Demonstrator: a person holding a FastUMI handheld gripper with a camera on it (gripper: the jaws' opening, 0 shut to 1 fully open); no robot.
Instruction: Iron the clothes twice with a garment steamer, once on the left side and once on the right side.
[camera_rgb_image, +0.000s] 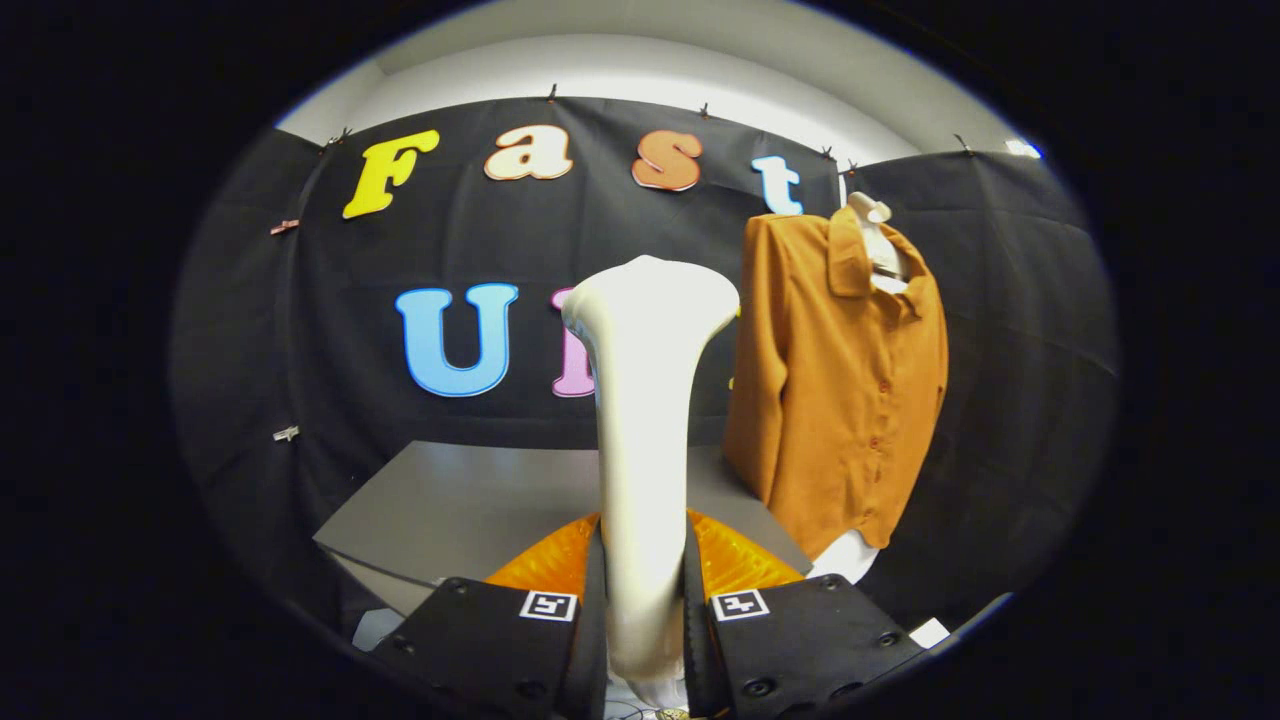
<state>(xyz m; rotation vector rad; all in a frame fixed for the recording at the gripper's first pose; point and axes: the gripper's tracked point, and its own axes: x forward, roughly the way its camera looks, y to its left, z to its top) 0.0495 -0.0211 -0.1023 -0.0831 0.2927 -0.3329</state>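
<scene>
A white garment steamer (645, 420) stands upright between my fingers, its wide head at the top. My gripper (645, 610) is shut on the steamer's handle, with both fingers pressing its sides. An orange button-up shirt (840, 380) hangs on a white dress form (868, 215) beyond the fingers, to the right of the steamer head. The steamer head is apart from the shirt, just left of its sleeve. The shirt's front faces me and its lower hem shows white cloth beneath.
A grey table (470, 500) lies beyond the fingers, left of the shirt. Black cloth walls close the booth behind and to both sides. A small white card (930, 632) lies low at the right.
</scene>
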